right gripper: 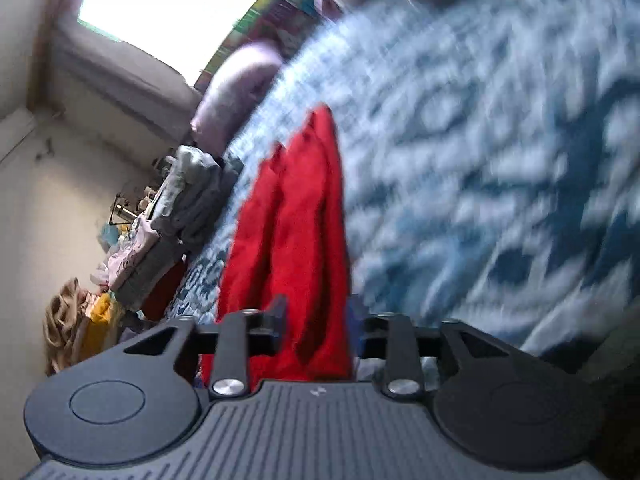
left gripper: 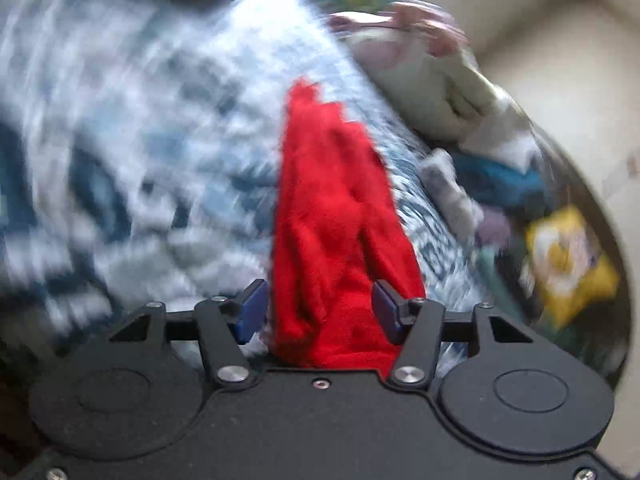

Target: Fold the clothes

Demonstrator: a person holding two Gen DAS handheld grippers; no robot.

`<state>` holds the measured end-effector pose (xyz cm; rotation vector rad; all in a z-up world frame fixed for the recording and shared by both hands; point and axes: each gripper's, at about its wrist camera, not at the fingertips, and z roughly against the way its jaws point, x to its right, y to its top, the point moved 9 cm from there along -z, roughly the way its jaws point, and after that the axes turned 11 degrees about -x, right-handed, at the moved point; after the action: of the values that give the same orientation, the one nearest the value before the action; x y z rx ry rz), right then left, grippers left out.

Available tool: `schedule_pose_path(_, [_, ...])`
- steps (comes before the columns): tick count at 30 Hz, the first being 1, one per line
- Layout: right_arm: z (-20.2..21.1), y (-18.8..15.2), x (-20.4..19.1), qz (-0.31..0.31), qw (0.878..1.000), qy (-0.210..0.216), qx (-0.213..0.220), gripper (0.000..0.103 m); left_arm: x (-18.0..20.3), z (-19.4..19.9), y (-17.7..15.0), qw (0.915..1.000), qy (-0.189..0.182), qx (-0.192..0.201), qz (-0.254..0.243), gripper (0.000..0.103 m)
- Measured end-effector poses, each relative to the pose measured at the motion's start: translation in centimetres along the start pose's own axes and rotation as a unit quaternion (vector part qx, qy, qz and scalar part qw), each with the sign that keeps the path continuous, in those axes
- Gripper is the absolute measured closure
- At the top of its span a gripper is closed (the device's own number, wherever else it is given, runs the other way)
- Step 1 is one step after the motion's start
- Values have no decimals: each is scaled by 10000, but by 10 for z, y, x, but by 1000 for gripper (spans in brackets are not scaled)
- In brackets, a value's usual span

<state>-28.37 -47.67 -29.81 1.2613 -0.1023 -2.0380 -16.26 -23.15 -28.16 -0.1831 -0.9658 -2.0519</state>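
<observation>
A red garment (left gripper: 332,216) hangs bunched between the fingers of my left gripper (left gripper: 320,312), which is shut on it; its blue pads (left gripper: 252,312) press the cloth from both sides. In the right wrist view the same red garment (right gripper: 292,240) runs between the fingers of my right gripper (right gripper: 316,332), which is shut on it too. Both views are tilted and blurred by motion. Behind the garment lies a blue-and-white patterned bedspread (left gripper: 140,140), also in the right wrist view (right gripper: 480,160).
A heap of clothes lies at the bed's edge: white and pink items (left gripper: 432,80), a yellow piece (left gripper: 568,264). In the right wrist view folded grey and pink clothes (right gripper: 176,216) are stacked, with a lilac pillow (right gripper: 236,88), cream wall and bright window (right gripper: 172,4).
</observation>
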Motion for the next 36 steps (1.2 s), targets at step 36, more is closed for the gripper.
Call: schedule_pose_path(36, [-38, -102, -47, 7110, 6236, -3220, 435, 58, 27, -46, -54, 6567, 3161, 855, -6794, 52])
